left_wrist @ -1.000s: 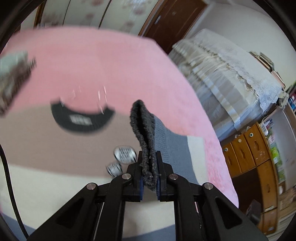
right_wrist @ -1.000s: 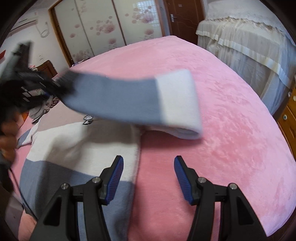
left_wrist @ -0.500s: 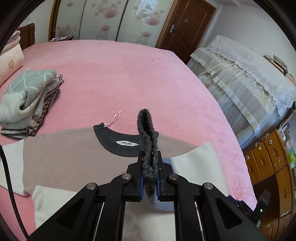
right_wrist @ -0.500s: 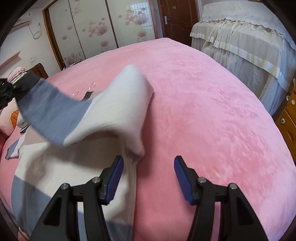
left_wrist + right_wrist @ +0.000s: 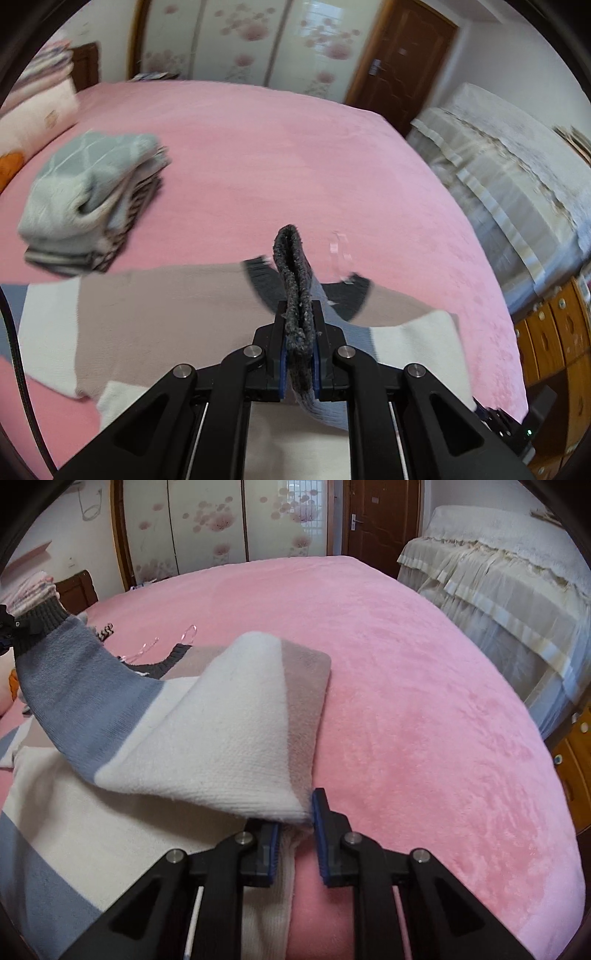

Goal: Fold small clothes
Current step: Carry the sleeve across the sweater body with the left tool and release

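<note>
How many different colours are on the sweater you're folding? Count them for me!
Sweater colours, one band each:
Dark grey (cuff and collar): 1
Blue-grey (sleeve band): 1
White (band): 1
Pinkish tan (band): 1
Total: 4 colours

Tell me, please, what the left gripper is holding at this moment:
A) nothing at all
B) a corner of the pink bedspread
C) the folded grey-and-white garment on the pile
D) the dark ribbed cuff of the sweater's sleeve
D: in the left wrist view the left gripper is shut on the dark ribbed cuff, with the blue-grey sleeve trailing from it over the sweater lying on the pink bedspread.
</note>
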The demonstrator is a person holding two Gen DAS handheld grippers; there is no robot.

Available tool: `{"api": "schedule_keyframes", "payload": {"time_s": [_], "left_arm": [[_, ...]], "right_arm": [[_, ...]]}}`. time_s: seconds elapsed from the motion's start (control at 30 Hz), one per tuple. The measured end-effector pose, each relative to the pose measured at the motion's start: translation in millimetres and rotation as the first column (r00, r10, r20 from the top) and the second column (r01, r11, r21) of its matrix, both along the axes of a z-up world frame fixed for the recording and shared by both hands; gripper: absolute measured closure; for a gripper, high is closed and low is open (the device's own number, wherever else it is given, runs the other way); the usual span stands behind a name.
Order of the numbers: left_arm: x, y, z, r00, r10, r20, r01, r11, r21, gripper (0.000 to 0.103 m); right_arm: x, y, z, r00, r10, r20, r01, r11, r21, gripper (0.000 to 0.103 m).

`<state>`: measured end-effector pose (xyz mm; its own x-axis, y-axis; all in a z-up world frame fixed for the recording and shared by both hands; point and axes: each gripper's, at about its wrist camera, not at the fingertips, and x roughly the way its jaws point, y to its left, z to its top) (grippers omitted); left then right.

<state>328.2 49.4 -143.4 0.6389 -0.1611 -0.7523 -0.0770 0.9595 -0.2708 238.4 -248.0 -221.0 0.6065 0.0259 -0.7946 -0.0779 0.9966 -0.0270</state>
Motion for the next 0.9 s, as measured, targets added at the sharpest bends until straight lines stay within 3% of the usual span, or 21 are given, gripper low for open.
{"api": "schedule_keyframes", "payload": {"time_s": [0.27, 0.47, 0.77, 0.83, 0.87, 0.9], "left_arm": [[-10, 62, -62, 0.986, 0.140, -0.090, -0.143, 0.989, -0.030, 0.096], [-12, 79, -111, 0.969, 0.173, -0.174, -0.183, 0.982, -0.043, 0.095], [-12, 82, -128, 0.972, 0.155, -0.177, -0.169, 0.984, -0.064, 0.092], [-10, 84, -127, 0.971, 0.150, -0.187, -0.168, 0.982, -0.085, 0.086], [-9, 86, -128, 0.971, 0.141, -0.194, -0.164, 0.981, -0.106, 0.077], [-9, 87, -127, 0.972, 0.125, -0.199, -0.153, 0.979, -0.132, 0.073]], "right_arm": [[-2, 18, -4, 1.000, 0.020, 0.009, -0.020, 0.997, -0.077, 0.087], [-3, 30, -7, 0.999, 0.045, 0.005, -0.044, 0.989, -0.143, 0.087], [-2, 27, -13, 0.999, 0.043, -0.016, -0.045, 0.987, -0.155, 0.087], [-3, 29, -11, 0.999, 0.051, -0.021, -0.053, 0.986, -0.159, 0.082], [-4, 29, -9, 0.998, 0.062, -0.031, -0.066, 0.986, -0.151, 0.078], [-4, 30, -8, 0.997, 0.071, -0.041, -0.076, 0.987, -0.141, 0.066]]}}
